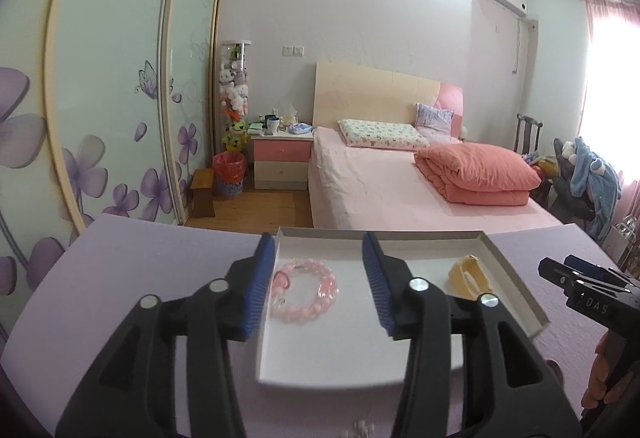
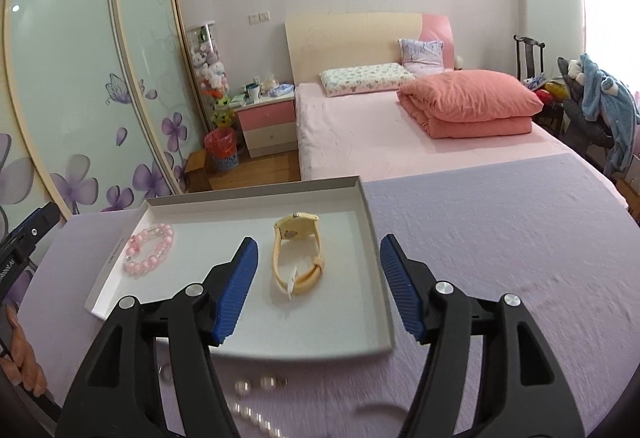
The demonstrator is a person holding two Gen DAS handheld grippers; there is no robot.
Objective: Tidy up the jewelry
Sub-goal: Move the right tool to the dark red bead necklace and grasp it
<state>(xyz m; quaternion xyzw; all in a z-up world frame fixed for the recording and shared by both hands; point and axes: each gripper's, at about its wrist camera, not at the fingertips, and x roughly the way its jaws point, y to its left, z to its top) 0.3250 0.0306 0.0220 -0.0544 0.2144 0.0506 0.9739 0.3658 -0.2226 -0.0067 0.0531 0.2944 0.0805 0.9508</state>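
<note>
A shallow white tray lies on a lilac tablecloth. In its left part rests a pink bead bracelet. A pale yellow wristwatch lies in its right part. My left gripper hovers open over the bracelet, with nothing between its blue pads. My right gripper hovers open over the watch, its pads well apart from the strap. Each gripper's tip also shows at the edge of the other's view. Loose pearls and a pearl strand lie on the cloth in front of the tray.
Beyond the table's far edge stands a pink bed with a folded quilt. A nightstand, a red bin and a flowered wardrobe stand to the left. A person's hand holds the right gripper.
</note>
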